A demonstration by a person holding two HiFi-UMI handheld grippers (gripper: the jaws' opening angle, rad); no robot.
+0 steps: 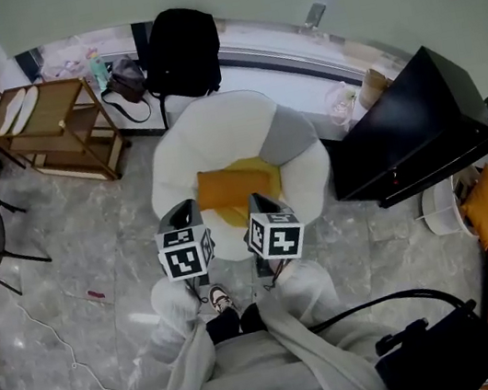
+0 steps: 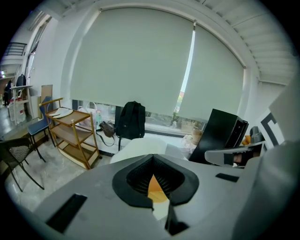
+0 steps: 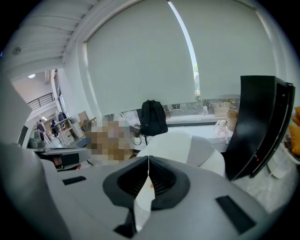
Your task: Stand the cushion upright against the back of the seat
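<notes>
Cushion [image 1: 235, 184], orange, lying flat in white armchair [image 1: 212, 122] seat, not upright.

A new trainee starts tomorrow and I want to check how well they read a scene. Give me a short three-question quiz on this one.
1. How does the cushion lie? A flat on the chair; B upright against its back; C hanging off its front.
2. True or false: the right claw grips the cushion.
3. What black thing stands behind the chair?
Key: 1 A. 2 False: it is shut on nothing. 3 The backpack.
</notes>
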